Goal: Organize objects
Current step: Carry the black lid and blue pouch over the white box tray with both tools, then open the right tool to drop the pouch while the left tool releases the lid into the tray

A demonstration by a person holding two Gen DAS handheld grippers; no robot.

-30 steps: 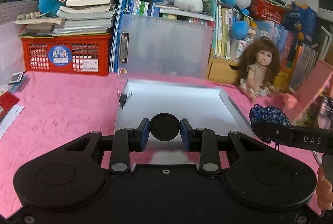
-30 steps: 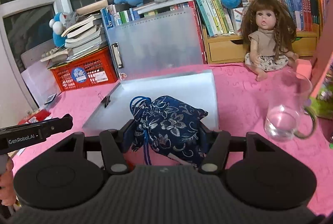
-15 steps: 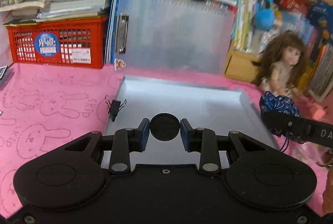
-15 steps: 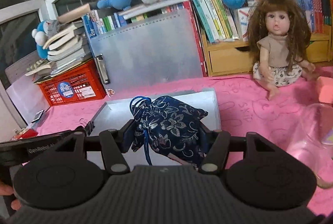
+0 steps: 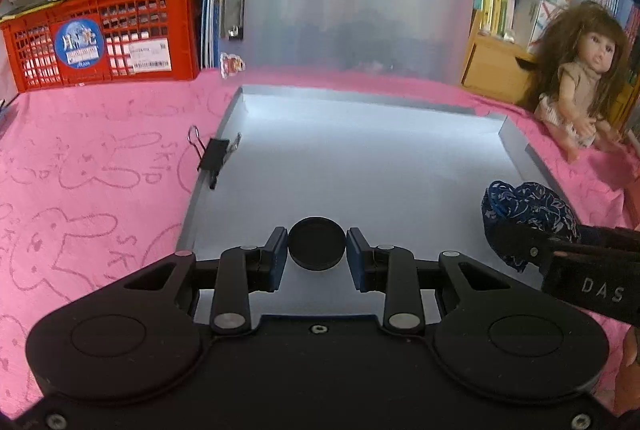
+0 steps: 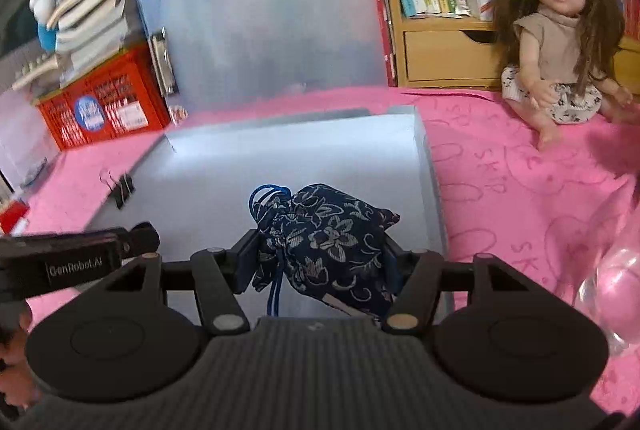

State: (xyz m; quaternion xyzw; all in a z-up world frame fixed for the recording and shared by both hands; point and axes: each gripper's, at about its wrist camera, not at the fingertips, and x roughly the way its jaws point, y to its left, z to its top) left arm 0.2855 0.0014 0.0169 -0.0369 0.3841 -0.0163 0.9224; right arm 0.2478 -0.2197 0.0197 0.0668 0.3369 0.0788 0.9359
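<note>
We have our left gripper [image 5: 317,252] clamped on a small black round cap [image 5: 317,248] and our right gripper [image 6: 320,262] clamped on a dark blue floral drawstring pouch [image 6: 324,246]. Both hang over the near end of the shallow silver-grey rectangular tray [image 5: 360,166] lying on the pink rabbit-print surface [image 5: 100,170].

We judge two risks. The cap is pinched only at its rim, so a tilt on release could send it rolling off the tray's open near side. The soft pouch could sag or snag by its blue cord [image 6: 276,290] on the pad as the jaws part. The two grippers are also near each other and could collide over the tray.

The pouch's long axis runs roughly across the jaws, its gathered neck up and left, towards the black binder clip [image 6: 122,186] on the tray's left edge. The cap has no long axis, and its flat face points up towards us.
</note>
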